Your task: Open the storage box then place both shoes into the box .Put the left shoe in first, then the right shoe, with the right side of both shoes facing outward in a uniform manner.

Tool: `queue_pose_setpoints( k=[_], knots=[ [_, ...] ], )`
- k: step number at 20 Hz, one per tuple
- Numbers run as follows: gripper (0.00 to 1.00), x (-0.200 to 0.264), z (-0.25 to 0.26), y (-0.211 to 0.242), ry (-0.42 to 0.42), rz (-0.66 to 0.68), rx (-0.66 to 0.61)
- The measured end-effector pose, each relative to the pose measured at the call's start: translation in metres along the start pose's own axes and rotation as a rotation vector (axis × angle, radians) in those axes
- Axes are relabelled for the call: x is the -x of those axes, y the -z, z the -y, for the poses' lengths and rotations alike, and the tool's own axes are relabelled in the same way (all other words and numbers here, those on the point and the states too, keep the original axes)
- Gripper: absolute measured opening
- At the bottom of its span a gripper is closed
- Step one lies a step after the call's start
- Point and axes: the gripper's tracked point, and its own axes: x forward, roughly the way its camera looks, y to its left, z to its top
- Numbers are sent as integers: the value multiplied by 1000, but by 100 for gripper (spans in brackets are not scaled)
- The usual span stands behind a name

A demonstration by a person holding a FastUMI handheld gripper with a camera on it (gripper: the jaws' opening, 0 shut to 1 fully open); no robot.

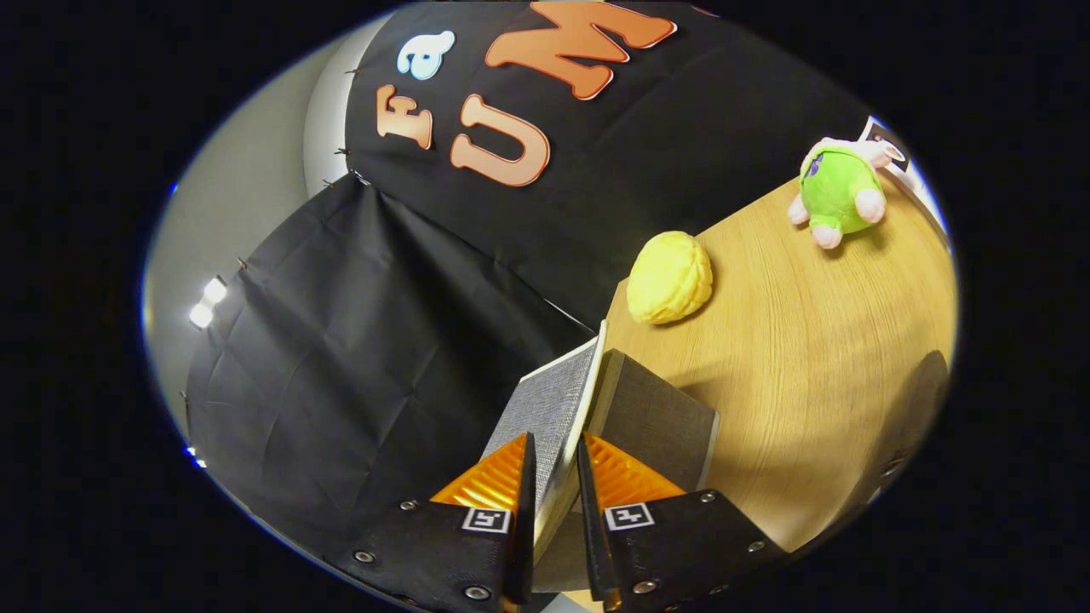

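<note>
I've got the gripper [555, 477] clamped on the grey fabric lid [545, 409] of the storage box [660, 417], lid tipped up on edge over the wooden table [809, 340], so I judge opening is underway and both shoes remain to go in.

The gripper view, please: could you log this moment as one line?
phase: opening box | gripper: shut on lid, raised | storage box: beneath | table: yellow toy, green plush
</note>
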Motion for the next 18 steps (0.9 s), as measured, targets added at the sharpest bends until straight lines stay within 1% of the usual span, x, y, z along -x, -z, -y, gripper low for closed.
queue_pose_setpoints(
  k=[1, 5, 9, 14, 18],
  knots=[
    [19, 0, -4, -2, -2, -2, -12],
    [8, -3, -8, -6, 40, -6, -34],
    [6, 5, -38, -20, 21, 12, -1],
    [8, 12, -102, -38, -52, 53, 39],
    [8, 1, -150, -40, -89, 60, 86]
  ],
)
